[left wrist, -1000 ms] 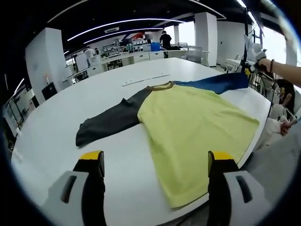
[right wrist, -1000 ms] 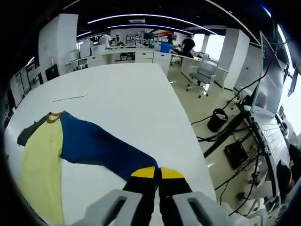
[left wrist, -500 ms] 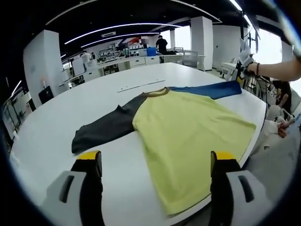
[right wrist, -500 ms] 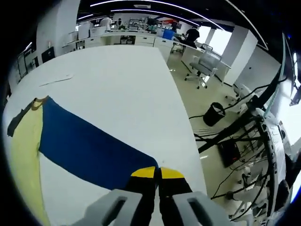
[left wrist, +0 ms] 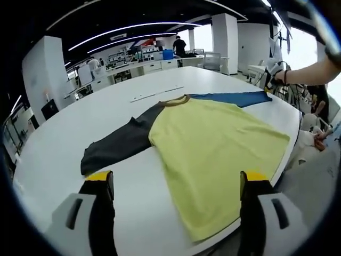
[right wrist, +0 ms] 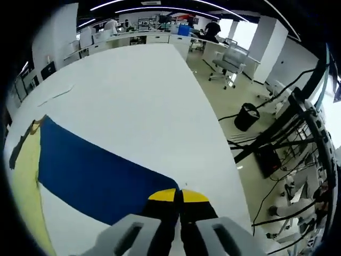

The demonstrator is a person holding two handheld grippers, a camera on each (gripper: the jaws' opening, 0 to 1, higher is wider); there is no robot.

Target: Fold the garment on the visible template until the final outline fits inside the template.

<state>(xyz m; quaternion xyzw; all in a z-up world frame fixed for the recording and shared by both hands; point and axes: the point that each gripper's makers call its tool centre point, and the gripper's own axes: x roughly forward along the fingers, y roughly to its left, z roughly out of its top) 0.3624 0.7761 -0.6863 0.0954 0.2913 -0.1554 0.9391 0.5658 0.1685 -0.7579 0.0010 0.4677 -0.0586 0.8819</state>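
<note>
A shirt lies flat on the white table (left wrist: 69,133): yellow body (left wrist: 213,146), dark grey sleeve (left wrist: 120,144) stretched left, blue sleeve (left wrist: 234,98) stretched to the far right. My left gripper (left wrist: 173,184) hangs open above the near table edge, its yellow-tipped fingers (left wrist: 100,177) apart and holding nothing. In the left gripper view my right gripper (left wrist: 269,80) is at the blue sleeve's end. In the right gripper view that gripper (right wrist: 178,196) is shut on the cuff of the blue sleeve (right wrist: 90,173), which runs left to the yellow body (right wrist: 26,176).
A thin white strip (left wrist: 157,93) lies on the table beyond the collar. The table's right edge (right wrist: 213,128) drops to a floor with a black bin (right wrist: 248,116), cables and an office chair (right wrist: 226,58). Desks and people stand far back.
The right gripper has lowered the blue sleeve's cuff and drawn it out, so the sleeve now lies straighter and flatter on the table. The left gripper stays open, barely moved.
</note>
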